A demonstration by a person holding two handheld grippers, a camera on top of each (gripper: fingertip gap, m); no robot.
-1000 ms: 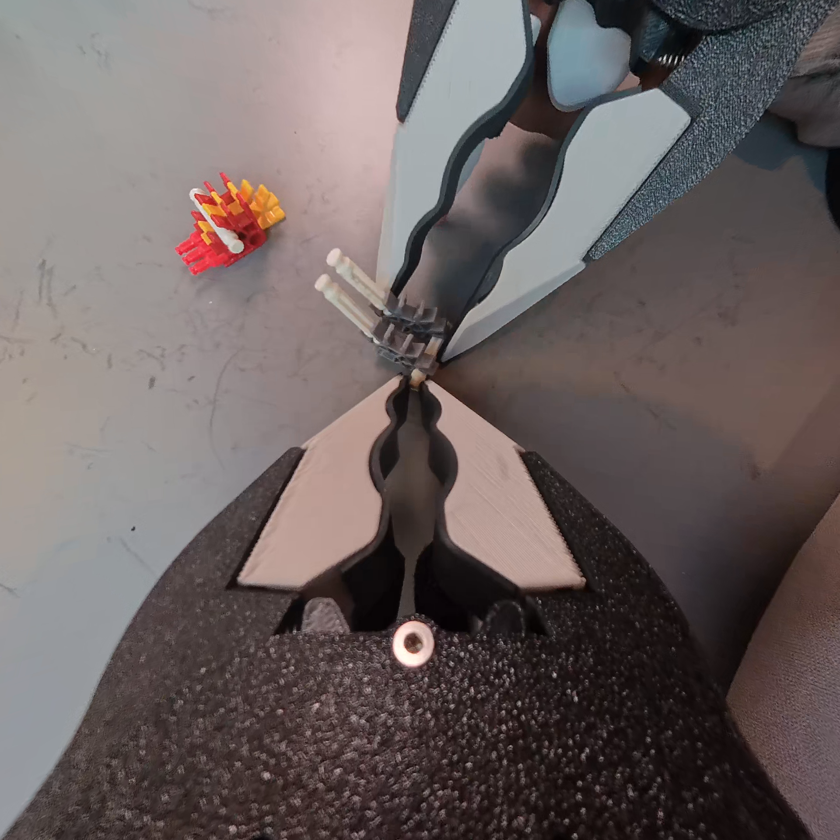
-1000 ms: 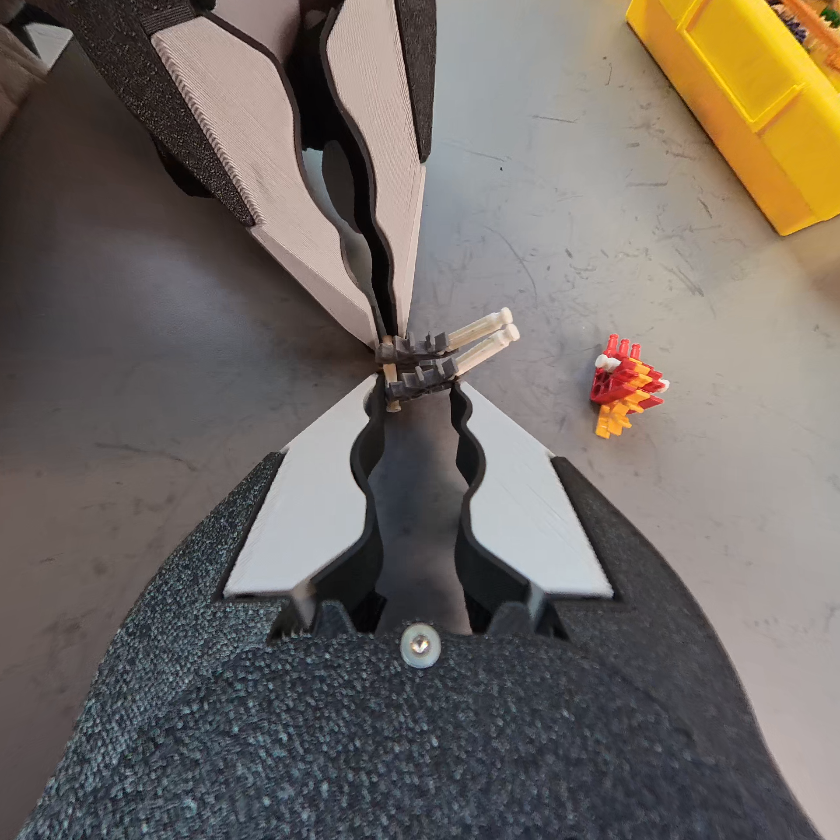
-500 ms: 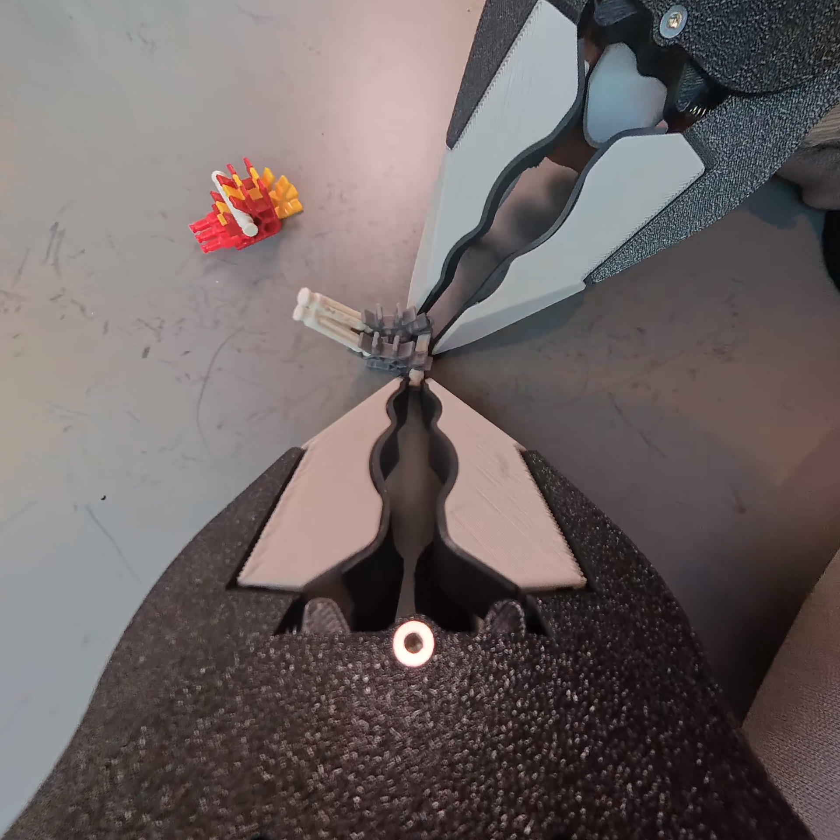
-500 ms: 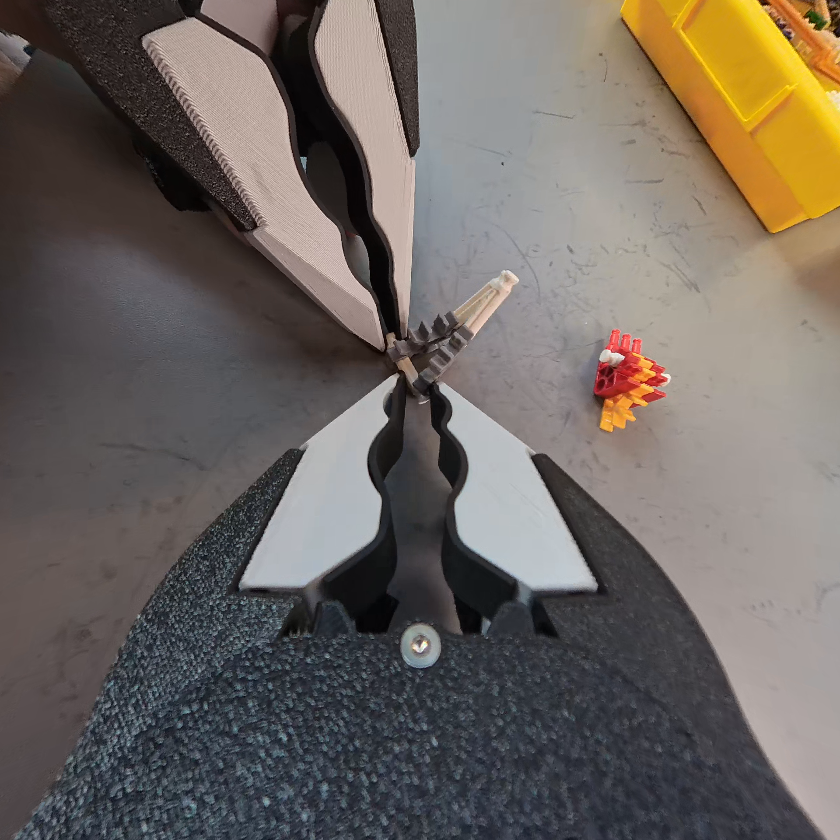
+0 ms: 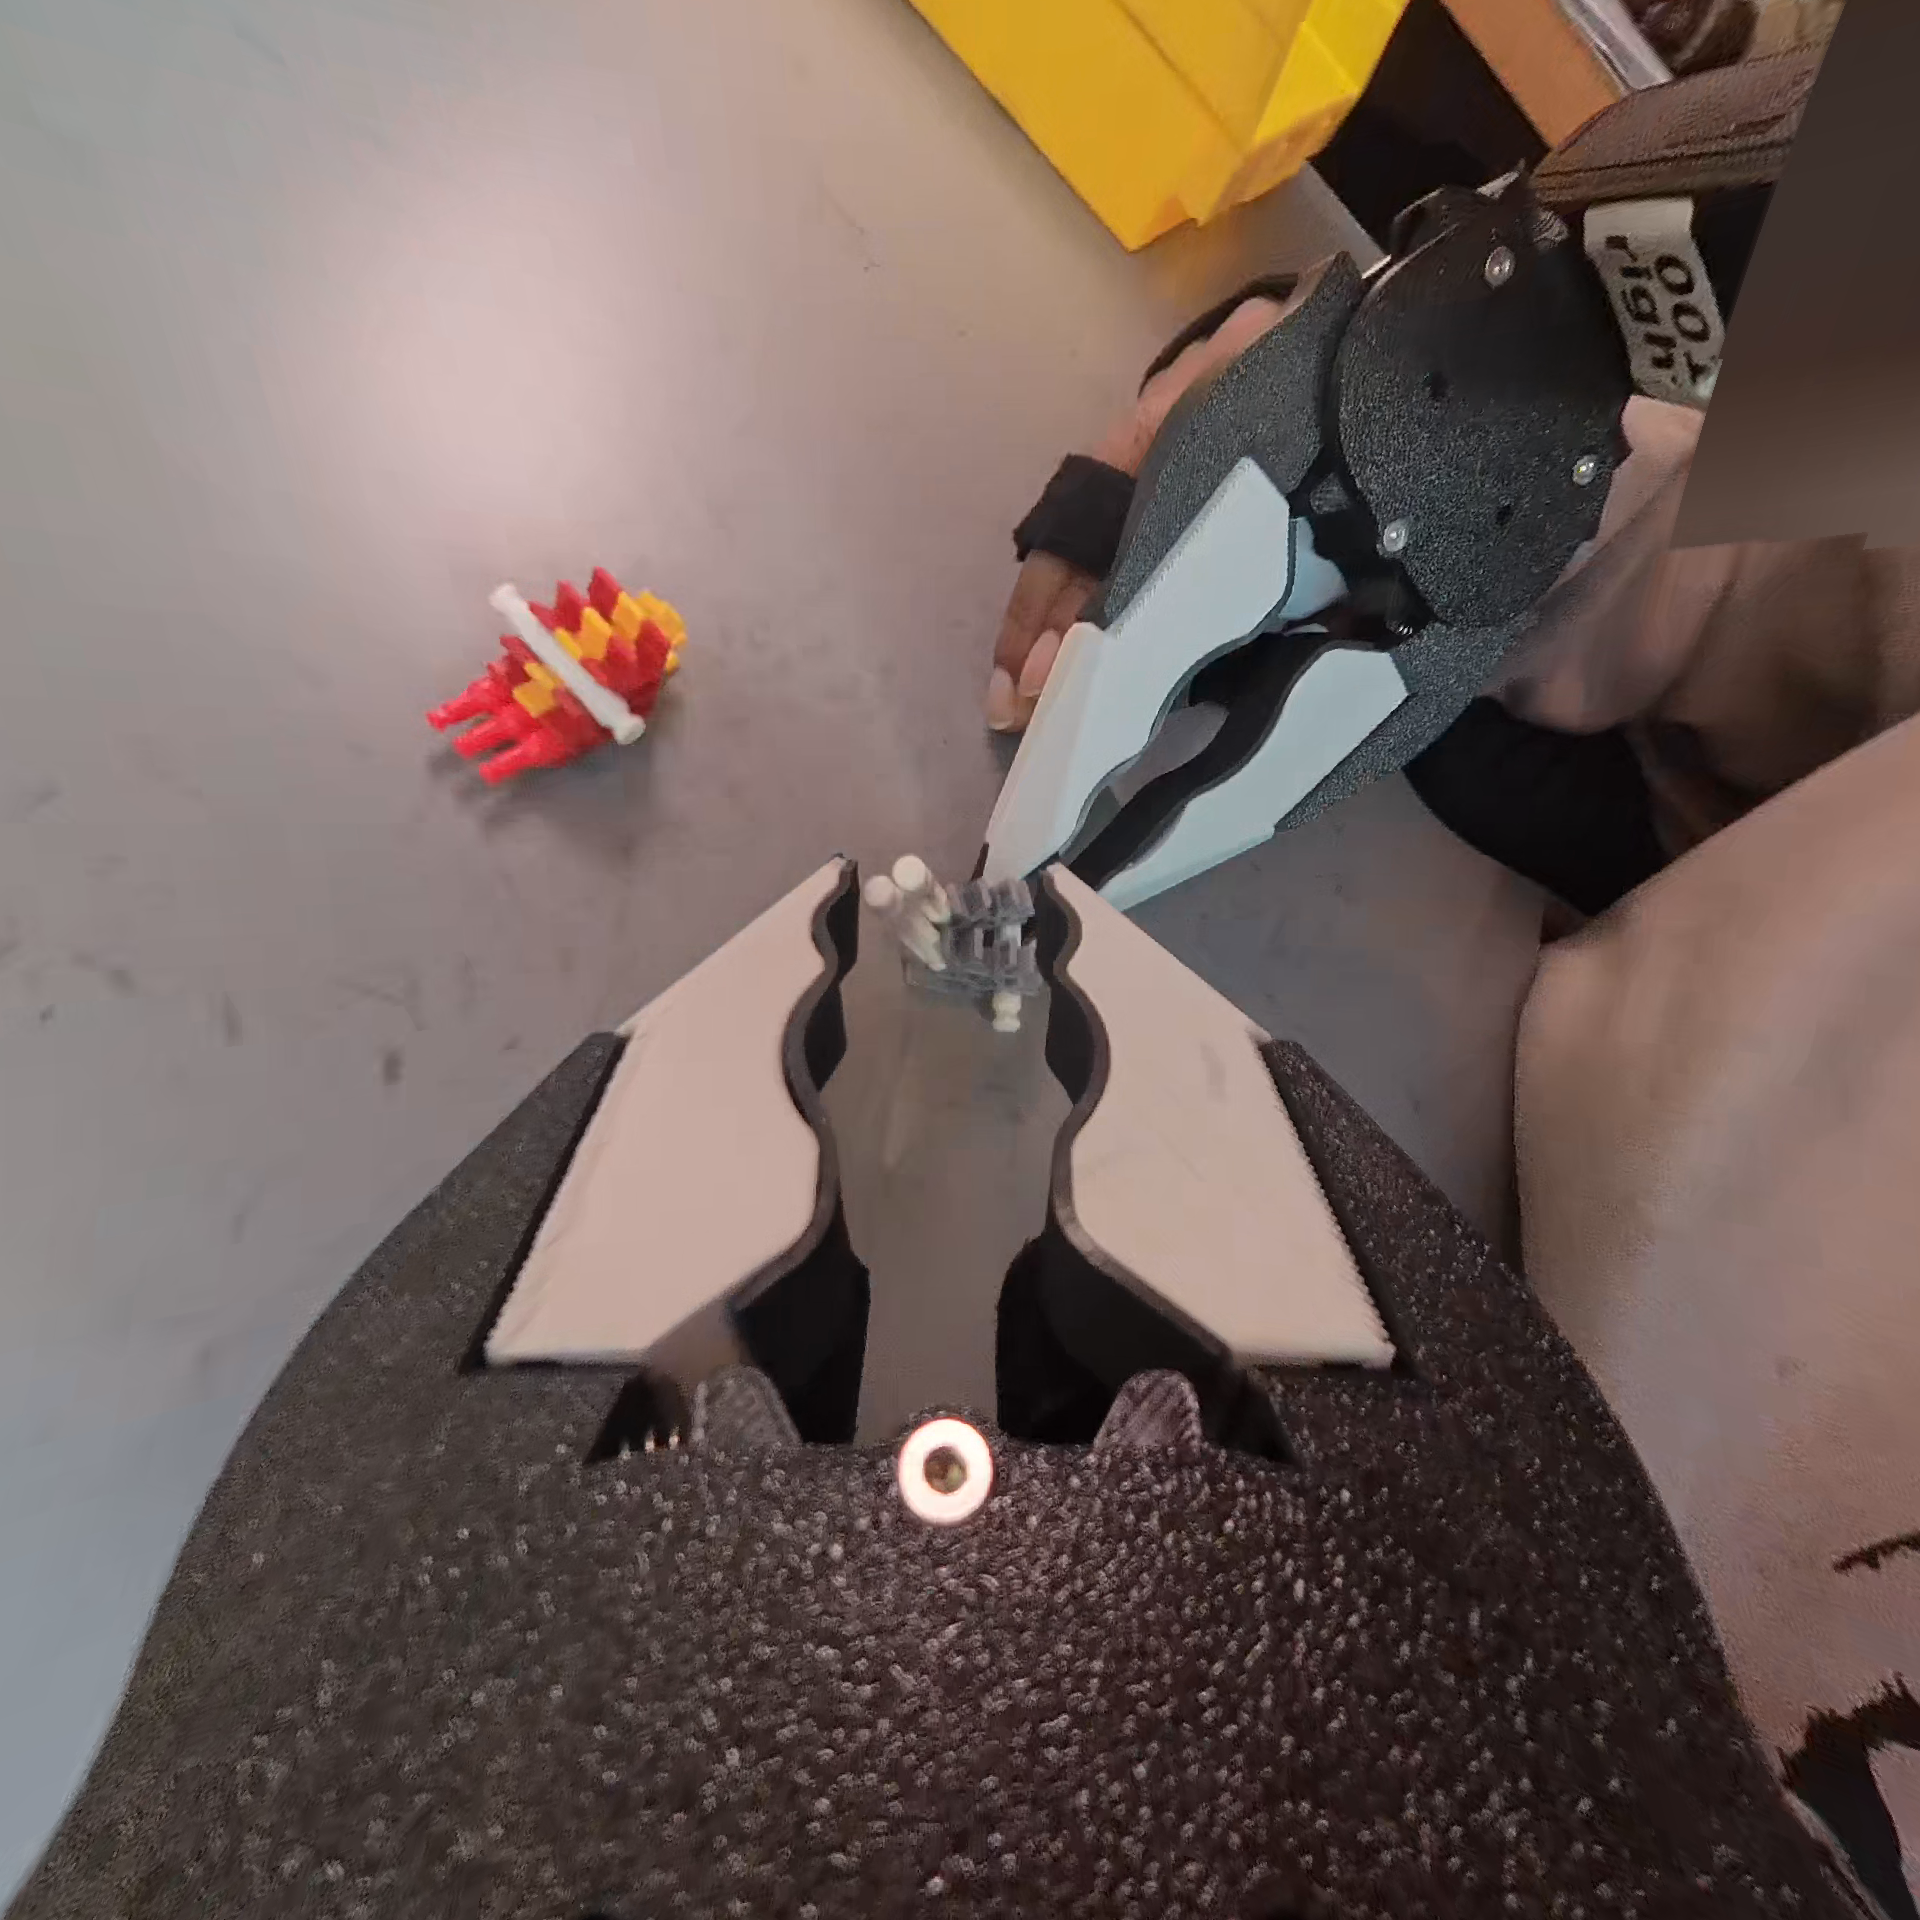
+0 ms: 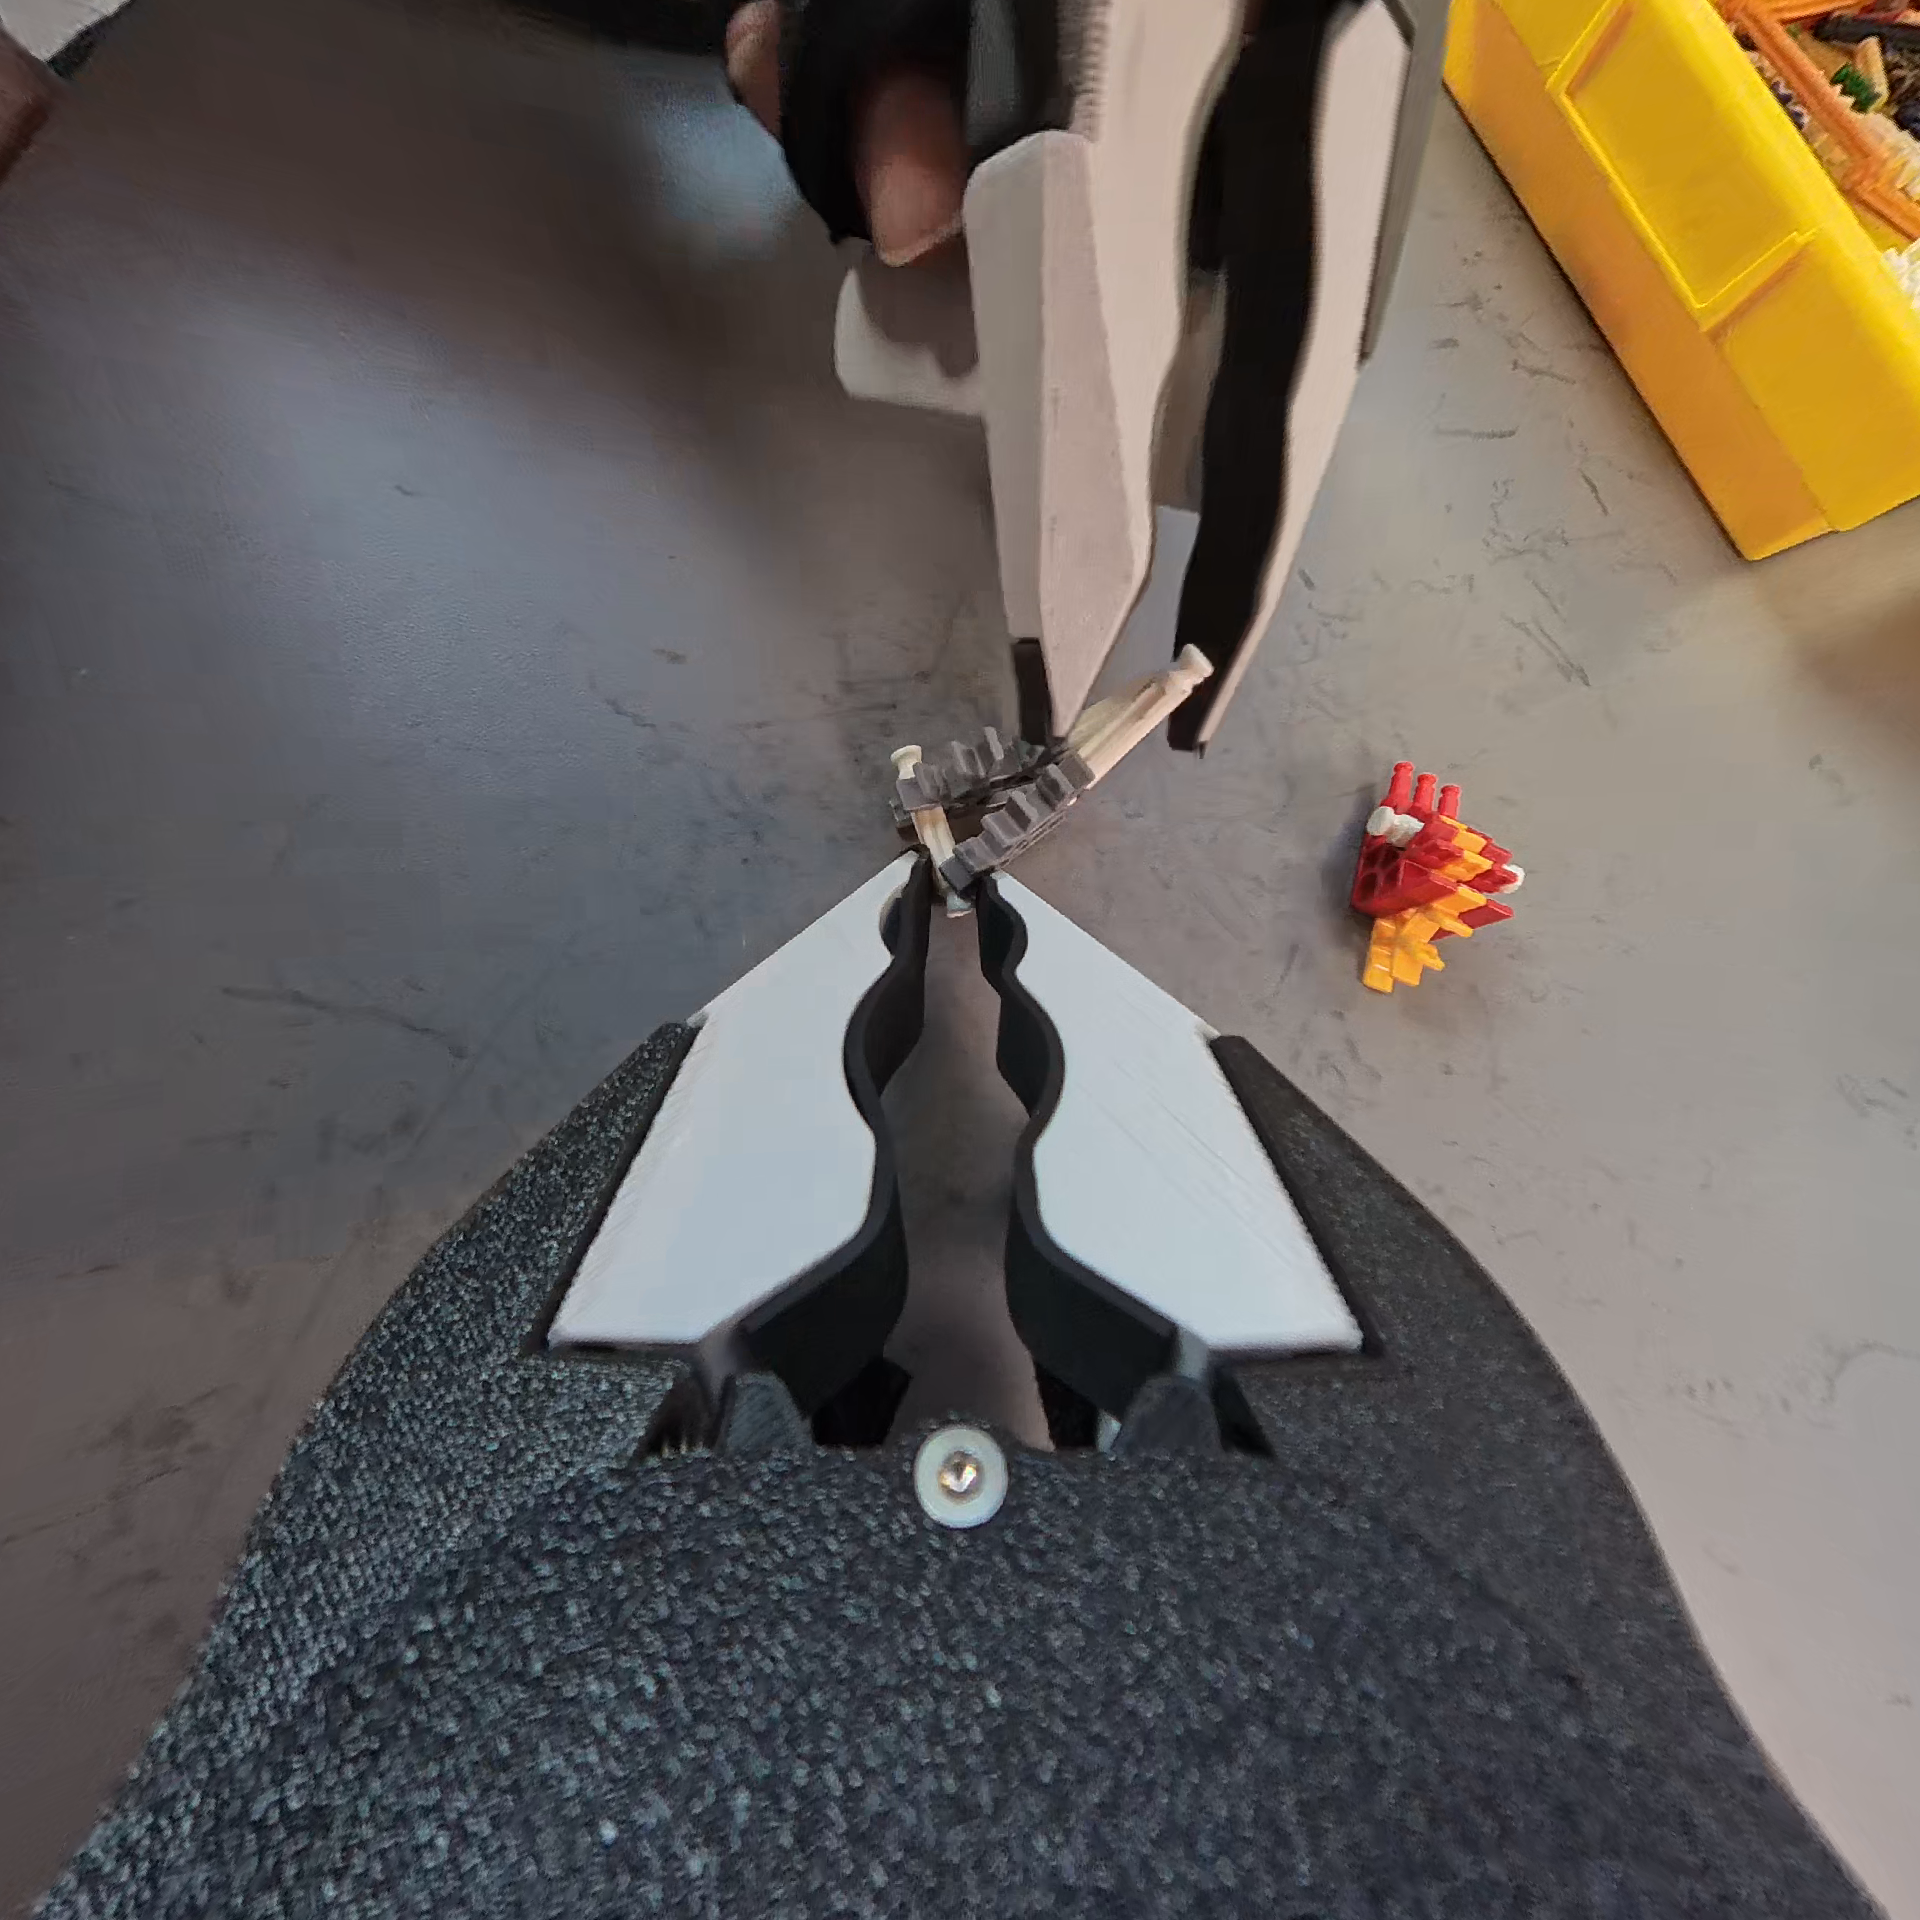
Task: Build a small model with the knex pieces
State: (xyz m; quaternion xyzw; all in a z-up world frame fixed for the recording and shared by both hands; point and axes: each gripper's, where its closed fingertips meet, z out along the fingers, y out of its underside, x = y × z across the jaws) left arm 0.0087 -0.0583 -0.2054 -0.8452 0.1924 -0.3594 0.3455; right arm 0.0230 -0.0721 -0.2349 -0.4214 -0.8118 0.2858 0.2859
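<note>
**Right jaws pinch the grey piece, left jaws spread around it**

Your right gripper (image 6: 948, 878) has its jaws nearly closed, their tips pinching the near end of the grey piece (image 6: 987, 805), a small toothed assembly with cream pegs. Its long axis runs away from you and to the right in the right wrist view, pegs pointing at the far end. Whether it rests on the counter or is lifted off it is hard to tell.

Your left gripper (image 5: 948, 899) has its jaws spread wide, one on each side of the piece (image 5: 971, 940); contact is unclear.

To the side lies a red and orange piece (image 6: 1429, 883) with a white peg across it, well apart from both grippers.

The counter (image 6: 416, 675) is grey and scuffed. A yellow bin (image 6: 1704, 260) sits at its far right.
</note>
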